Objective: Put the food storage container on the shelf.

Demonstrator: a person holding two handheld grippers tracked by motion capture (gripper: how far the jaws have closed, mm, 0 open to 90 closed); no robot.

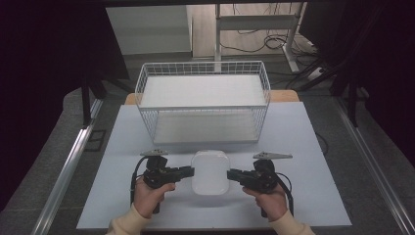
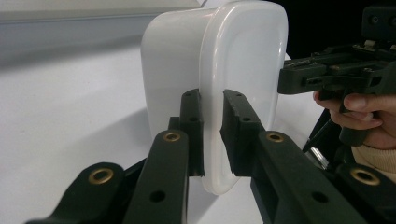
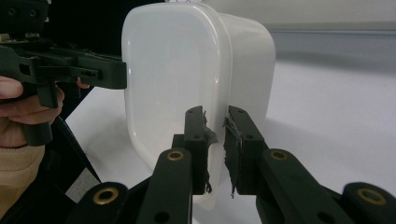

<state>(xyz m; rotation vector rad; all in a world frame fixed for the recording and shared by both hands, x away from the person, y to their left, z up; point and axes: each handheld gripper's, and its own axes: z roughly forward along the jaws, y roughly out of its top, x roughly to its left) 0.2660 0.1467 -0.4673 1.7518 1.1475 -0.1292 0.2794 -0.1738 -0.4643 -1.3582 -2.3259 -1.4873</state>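
A white tub [image 1: 210, 172] sat on the pale table [image 1: 303, 142], just in front of the wire basket [image 1: 203, 100]. The left gripper [image 1: 190, 171] had its jaws pinched shut on the tub's rim at one side, and the right gripper [image 1: 231, 174] clamped the rim opposite.

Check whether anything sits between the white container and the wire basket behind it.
Nothing visible does. The white container is clamped by its rim on both sides by the left gripper and the right gripper. Bare table lies between it and the wire basket, whose top is open.
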